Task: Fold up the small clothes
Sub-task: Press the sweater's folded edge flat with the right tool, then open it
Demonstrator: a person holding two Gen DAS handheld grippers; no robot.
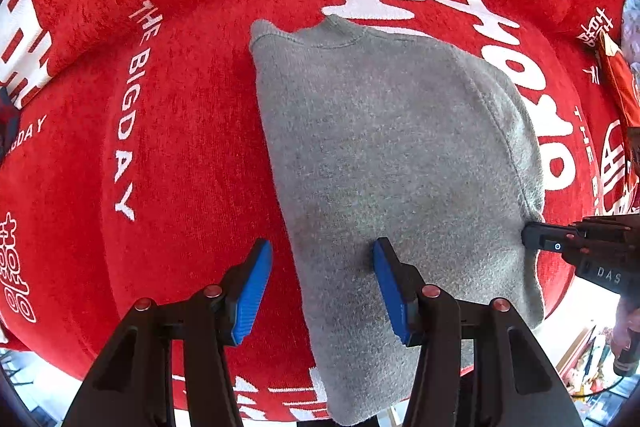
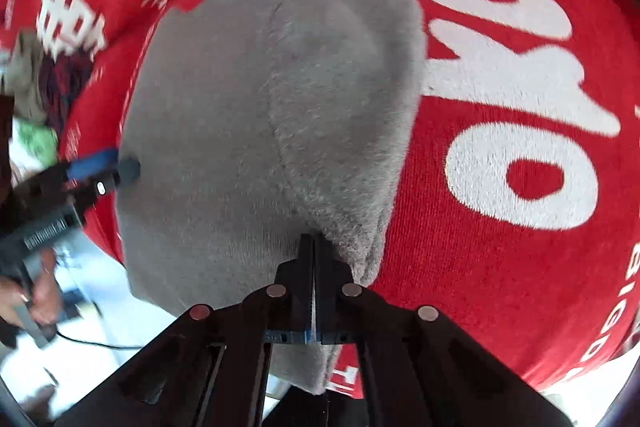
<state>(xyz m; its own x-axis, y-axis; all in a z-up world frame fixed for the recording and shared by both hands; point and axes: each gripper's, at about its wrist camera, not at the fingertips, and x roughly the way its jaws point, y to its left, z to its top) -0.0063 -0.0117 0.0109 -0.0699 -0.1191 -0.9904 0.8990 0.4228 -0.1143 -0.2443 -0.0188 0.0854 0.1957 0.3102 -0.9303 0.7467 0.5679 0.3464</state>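
Observation:
A grey knitted garment lies flat on a red blanket with white lettering, its neckline at the far end. My left gripper points down over the garment's left edge and is open: its left blue pad is over the blanket, its right pad on the grey knit. My right gripper is shut, its fingers pinched together on a raised fold at the garment's right edge. In the left wrist view the right gripper meets that edge. The left gripper shows in the right wrist view.
A pile of other clothes sits at the blanket's left side, and a red item at its right. The blanket's near edge drops to a bright floor. A person's hand grips the left tool's handle.

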